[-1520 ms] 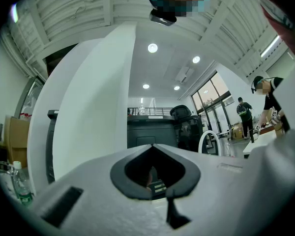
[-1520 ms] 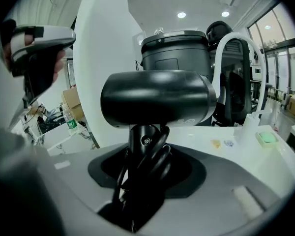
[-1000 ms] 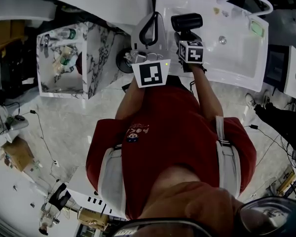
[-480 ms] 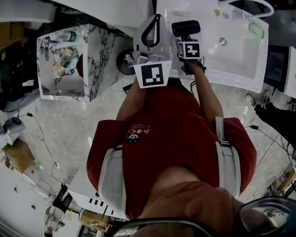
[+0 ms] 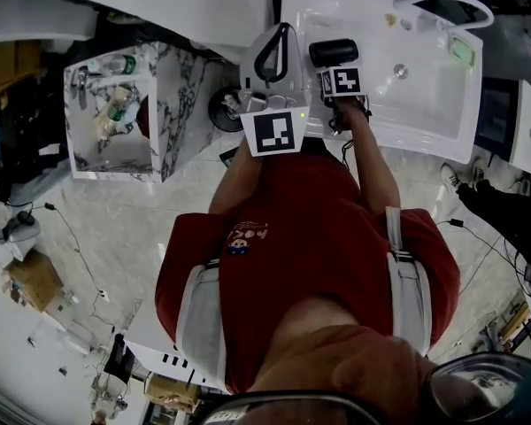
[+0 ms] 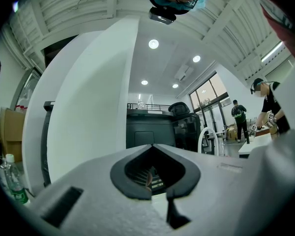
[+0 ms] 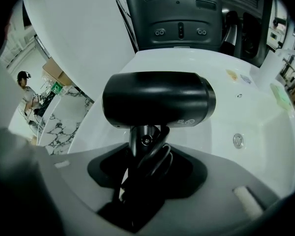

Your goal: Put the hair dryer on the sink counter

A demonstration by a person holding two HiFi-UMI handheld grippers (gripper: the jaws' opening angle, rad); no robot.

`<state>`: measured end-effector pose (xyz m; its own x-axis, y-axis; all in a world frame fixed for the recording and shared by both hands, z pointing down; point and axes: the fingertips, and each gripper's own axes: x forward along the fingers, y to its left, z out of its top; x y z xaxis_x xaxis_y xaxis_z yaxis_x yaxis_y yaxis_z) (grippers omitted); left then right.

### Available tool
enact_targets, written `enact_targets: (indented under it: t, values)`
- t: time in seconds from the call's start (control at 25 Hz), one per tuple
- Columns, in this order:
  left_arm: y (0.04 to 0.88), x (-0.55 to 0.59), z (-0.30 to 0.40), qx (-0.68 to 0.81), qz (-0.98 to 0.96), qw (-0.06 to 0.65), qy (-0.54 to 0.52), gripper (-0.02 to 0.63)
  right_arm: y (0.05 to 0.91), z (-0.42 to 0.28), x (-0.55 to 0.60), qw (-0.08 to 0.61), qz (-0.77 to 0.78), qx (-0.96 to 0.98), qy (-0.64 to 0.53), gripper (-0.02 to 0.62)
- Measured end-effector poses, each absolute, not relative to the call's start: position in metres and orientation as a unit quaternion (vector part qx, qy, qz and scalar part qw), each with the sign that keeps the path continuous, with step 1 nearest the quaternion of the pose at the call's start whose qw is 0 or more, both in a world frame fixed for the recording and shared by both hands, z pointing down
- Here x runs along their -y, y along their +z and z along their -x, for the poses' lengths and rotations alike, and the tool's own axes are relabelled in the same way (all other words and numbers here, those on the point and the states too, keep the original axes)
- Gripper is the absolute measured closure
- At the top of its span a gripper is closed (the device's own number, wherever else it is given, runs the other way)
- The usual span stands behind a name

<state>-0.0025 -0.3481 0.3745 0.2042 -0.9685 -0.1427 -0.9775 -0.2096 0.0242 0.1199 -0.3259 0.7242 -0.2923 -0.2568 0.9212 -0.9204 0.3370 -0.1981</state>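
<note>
Seen from above, a person in a red shirt (image 5: 310, 228) stands at a white sink counter (image 5: 425, 127) with a gripper in each hand. The right gripper (image 7: 147, 149) is clenched on the handle of a black hair dryer (image 5: 334, 51), with loops of its cord bunched between the jaws. The dryer's barrel lies crosswise over the counter's left end, beside the basin and its drain (image 5: 400, 72). No view shows whether it touches the surface. Compared with a second ago, this gripper has dropped and tipped more steeply downward, so the dryer sits lower and closer to the counter, and its marker cube (image 5: 341, 81) has moved a little up the picture. The left gripper (image 6: 152, 146) is unchanged — jaws closed with nothing between them, held just left of the dryer near the counter's edge. A marble-patterned cabinet (image 5: 173, 104) stands well to the left.
</note>
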Motion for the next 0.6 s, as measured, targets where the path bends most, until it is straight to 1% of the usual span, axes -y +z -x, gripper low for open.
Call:
enact_targets:
  t: [0.32,0.6]
  values:
    - [0.374,0.349,0.003,-0.623,0.779,0.04,0.062,0.604,0.742,-0.122,0.311,0.486,-0.388,0.681,0.386,0.383]
    - [0.373,0.346,0.003,-0.621,0.78,0.04,0.062,0.604,0.745,-0.124,0.309,0.475,-0.392,0.676,0.404,0.373]
